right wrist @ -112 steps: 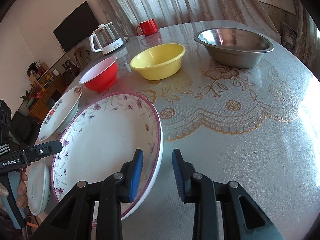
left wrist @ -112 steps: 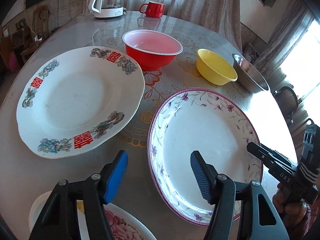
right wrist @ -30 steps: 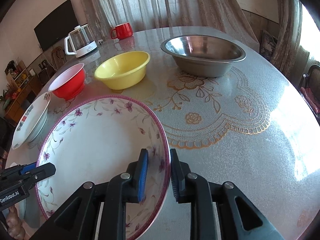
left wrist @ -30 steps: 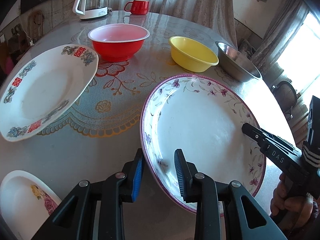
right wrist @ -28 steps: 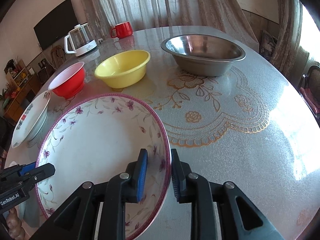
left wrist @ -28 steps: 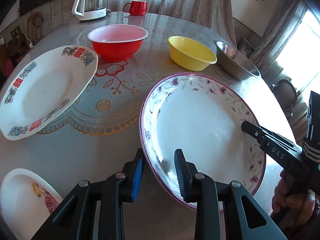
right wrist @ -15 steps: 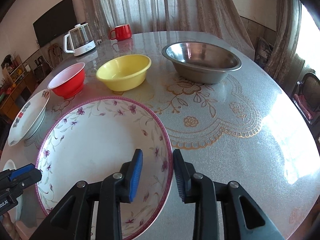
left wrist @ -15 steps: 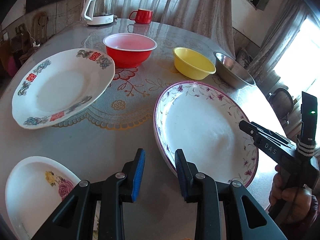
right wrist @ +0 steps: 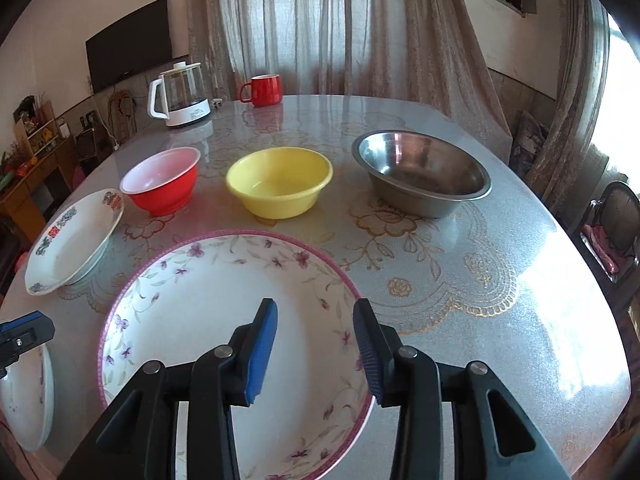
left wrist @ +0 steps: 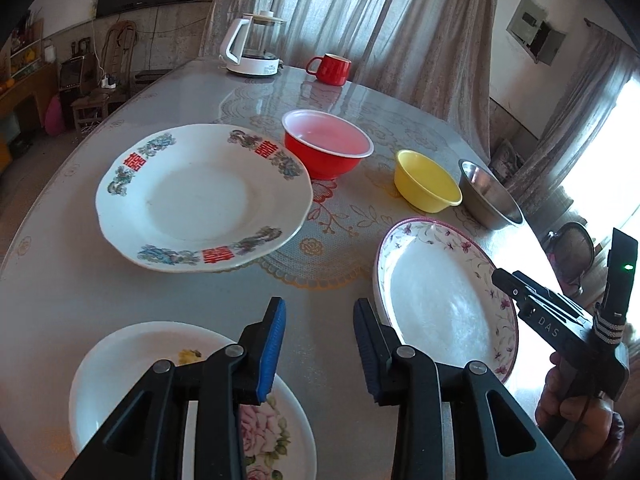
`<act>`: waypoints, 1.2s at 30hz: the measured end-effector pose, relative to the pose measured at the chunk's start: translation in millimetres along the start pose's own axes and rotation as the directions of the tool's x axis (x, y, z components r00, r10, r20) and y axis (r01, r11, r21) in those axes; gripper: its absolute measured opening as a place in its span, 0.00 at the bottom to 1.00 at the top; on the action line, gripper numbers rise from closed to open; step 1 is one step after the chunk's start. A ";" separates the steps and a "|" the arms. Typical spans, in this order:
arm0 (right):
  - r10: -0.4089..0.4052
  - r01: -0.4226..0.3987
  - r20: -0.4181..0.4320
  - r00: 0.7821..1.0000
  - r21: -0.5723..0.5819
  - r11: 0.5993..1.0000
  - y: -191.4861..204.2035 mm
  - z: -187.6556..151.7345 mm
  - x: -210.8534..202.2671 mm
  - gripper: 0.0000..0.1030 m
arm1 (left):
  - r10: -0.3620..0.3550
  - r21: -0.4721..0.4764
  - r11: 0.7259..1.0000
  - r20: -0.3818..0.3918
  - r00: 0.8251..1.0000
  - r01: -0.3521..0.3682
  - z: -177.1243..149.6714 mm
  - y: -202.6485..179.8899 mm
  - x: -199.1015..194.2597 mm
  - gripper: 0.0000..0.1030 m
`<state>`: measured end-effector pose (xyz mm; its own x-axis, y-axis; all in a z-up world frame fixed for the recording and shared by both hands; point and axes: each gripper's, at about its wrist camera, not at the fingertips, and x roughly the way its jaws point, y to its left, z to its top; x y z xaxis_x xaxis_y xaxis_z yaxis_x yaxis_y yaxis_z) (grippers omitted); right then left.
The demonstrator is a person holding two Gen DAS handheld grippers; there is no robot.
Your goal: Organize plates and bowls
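White china fills the left wrist view: a large plate (left wrist: pixel 200 196) with red and blue rim marks is seen at far left on the counter (left wrist: pixel 60 280), and a small rose plate (left wrist: pixel 120 360) lies nearest, partly hidden under the left claw (left wrist: pixel 319 344), whose fingers are held apart over bare counter with nothing between them. A purple-flowered plate (left wrist: pixel 440 296) is set at near right, just beside the right-hand finger. Beyond are ranged a red bowl (left wrist: pixel 326 150), a yellow bowl (left wrist: pixel 426 180) and a steel bowl (left wrist: pixel 488 194), with a kettle (left wrist: pixel 254 50) and red mug (left wrist: pixel 330 69) at the far edge. The right claw (left wrist: pixel 508 280) is seen at right, over the flowered plate's rim.

In the right wrist view, the right claw (right wrist: pixel 315 344) is held apart above the purple-flowered plate (right wrist: pixel 200 300), gripping nothing. The red bowl (right wrist: pixel 164 180), yellow bowl (right wrist: pixel 280 182) and steel bowl (right wrist: pixel 420 172) are lined up left to right behind it, apart from one another. The large plate (right wrist: pixel 74 240) is seen at left.
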<state>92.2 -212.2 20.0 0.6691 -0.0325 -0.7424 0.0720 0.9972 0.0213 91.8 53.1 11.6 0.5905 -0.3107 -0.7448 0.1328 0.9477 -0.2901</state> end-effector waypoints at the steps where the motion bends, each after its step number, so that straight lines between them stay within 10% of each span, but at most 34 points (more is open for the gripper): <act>1: 0.032 -0.032 -0.005 0.999 0.000 0.999 4.6 0.8 0.6 0.40 | 0.003 -0.014 1.000 0.008 1.000 -0.003 0.9 6.4 -3.3 0.35; 7: 0.283 -0.283 -0.082 0.955 0.015 0.959 36.1 -5.6 9.6 0.40 | 0.069 -0.088 0.994 0.053 0.996 -0.064 2.7 48.1 -22.4 0.35; 24: 0.547 -0.556 -0.204 0.812 0.014 0.831 135.8 12.3 39.0 0.40 | 0.169 -0.187 0.970 0.069 0.983 -0.154 33.8 141.7 -20.6 0.48; 36: 0.569 -0.568 -0.227 0.790 0.079 0.819 160.8 36.8 71.5 0.40 | 0.105 -0.157 0.982 0.022 0.994 -0.100 64.8 162.3 9.4 0.48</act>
<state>178.9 -56.7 -5.0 0.4020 0.5574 -0.7265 -0.2624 0.8302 0.4918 170.5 208.7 -3.5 0.6183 -0.2083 -0.7578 -0.0538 0.9508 -0.3052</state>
